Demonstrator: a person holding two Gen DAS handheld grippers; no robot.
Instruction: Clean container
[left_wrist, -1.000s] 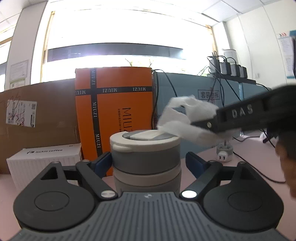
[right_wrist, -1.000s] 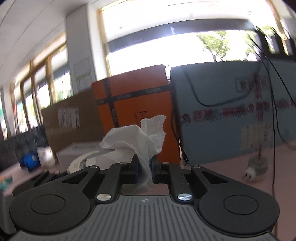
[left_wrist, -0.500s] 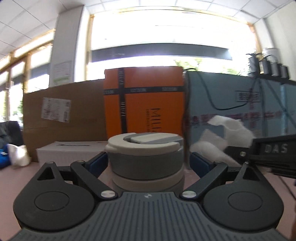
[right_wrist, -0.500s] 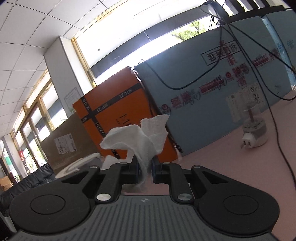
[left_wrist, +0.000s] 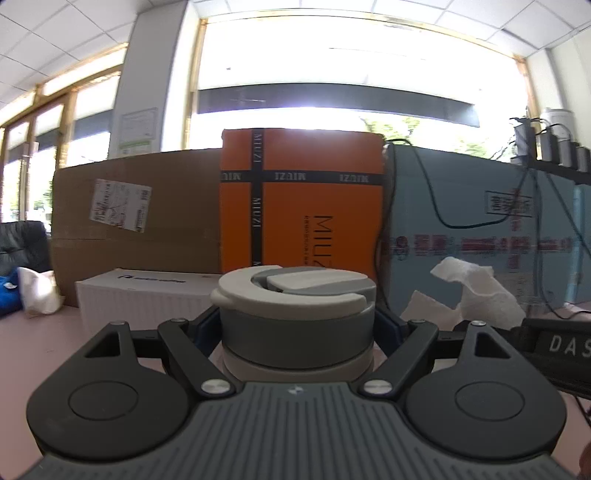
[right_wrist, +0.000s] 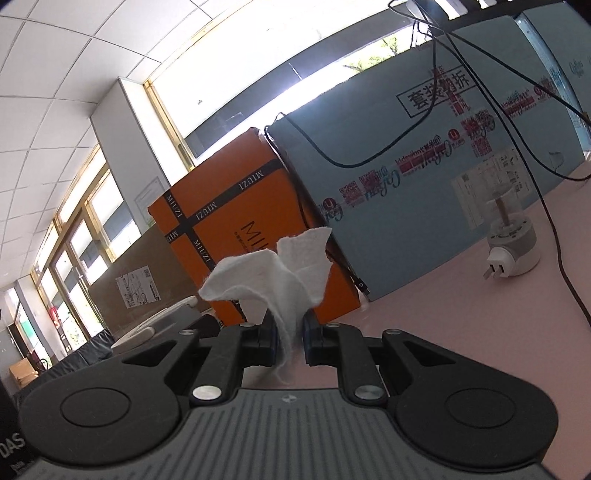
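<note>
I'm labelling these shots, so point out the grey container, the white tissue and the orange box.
grey container (left_wrist: 295, 325): left wrist view, side wall.
white tissue (right_wrist: 280, 273): right wrist view, crumpled middle.
orange box (left_wrist: 332, 206): left wrist view, front face.

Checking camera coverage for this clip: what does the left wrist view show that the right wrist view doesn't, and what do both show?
Only the left wrist view shows the grey container whole, between the closing left gripper fingers, and the white box. Only the right wrist view shows the right gripper shut on the tissue, and the white plug adapter. Both show the orange box, the blue box and the pink table.
</note>
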